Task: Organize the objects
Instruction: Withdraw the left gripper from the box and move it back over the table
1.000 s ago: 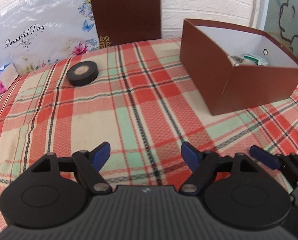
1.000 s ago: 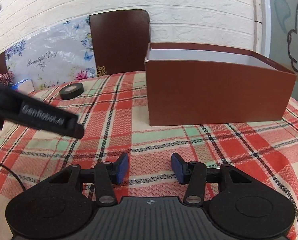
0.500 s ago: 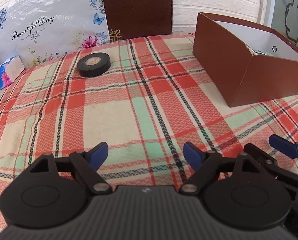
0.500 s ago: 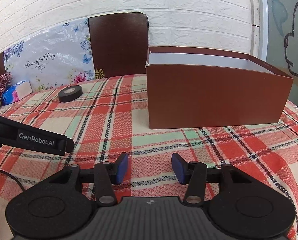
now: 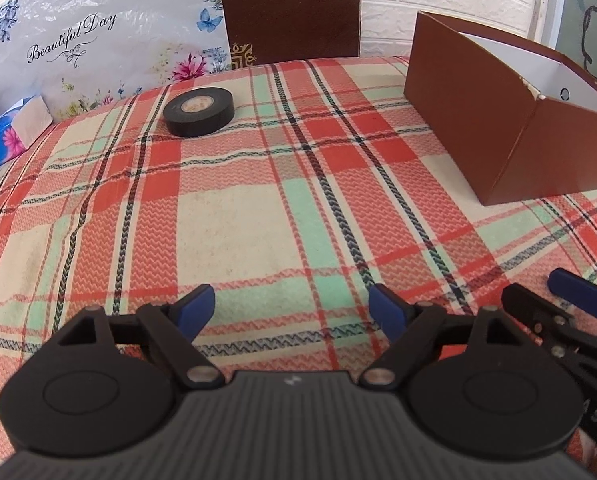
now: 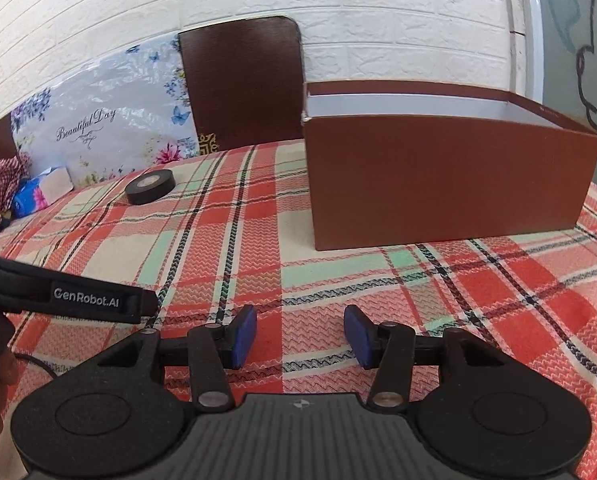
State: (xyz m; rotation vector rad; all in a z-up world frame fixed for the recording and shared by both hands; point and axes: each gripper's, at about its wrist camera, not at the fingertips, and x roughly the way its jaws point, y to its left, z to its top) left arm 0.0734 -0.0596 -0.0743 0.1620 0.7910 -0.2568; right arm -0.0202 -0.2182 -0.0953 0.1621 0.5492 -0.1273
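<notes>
A black roll of tape (image 5: 198, 111) lies flat on the plaid tablecloth at the far left; it also shows in the right wrist view (image 6: 150, 187). A brown open box (image 5: 498, 136) with a white inside stands at the right, and shows in the right wrist view (image 6: 446, 184). My left gripper (image 5: 292, 312) is open and empty, low over the cloth, well short of the tape. My right gripper (image 6: 300, 338) is open and empty in front of the box. Its fingertip (image 5: 576, 294) shows at the right of the left wrist view.
A dark brown chair back (image 5: 290, 8) stands behind the table. A flowered plastic bag (image 5: 78, 52) leans at the back left beside a blue tissue pack (image 5: 10, 140). The left gripper's strap (image 6: 70, 300) crosses the left of the right wrist view.
The left gripper has swung left and pulled away from the box, bringing the tape nearer the middle of its view. The right gripper has backed off slightly. Both stay open.
</notes>
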